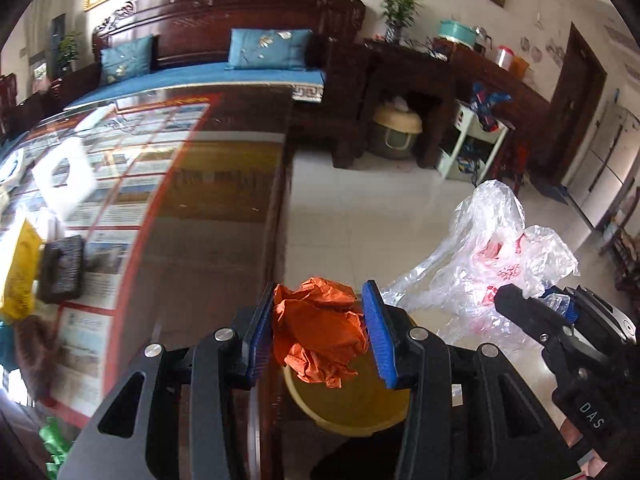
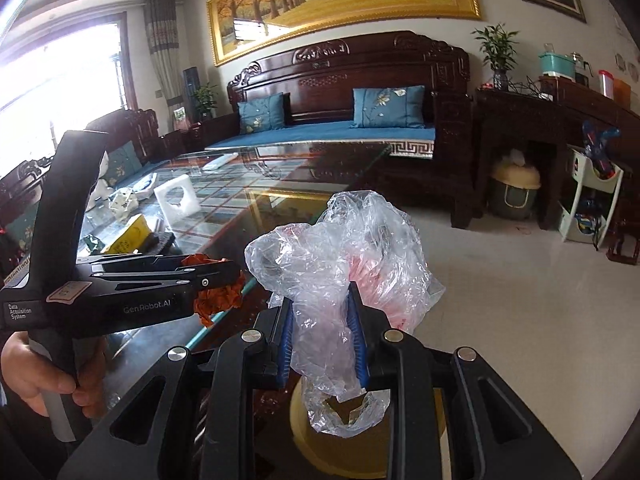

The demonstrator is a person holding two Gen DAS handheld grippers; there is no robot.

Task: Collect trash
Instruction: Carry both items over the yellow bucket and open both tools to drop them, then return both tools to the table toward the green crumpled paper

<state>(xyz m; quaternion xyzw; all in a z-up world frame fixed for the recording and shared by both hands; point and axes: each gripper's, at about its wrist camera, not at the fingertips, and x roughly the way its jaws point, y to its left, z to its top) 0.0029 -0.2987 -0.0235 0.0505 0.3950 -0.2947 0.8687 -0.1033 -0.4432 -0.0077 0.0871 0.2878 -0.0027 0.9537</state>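
Table (image 1: pixel 208 240) edge borders a yellow bin (image 1: pixel 352 408), apparently on the floor, so trash can drop in. Right gripper (image 2: pixel 320 336) clamps the clear plastic bag (image 2: pixel 340 256) above it; left gripper (image 1: pixel 320 332) pinches crumpled orange paper (image 1: pixel 316 328).
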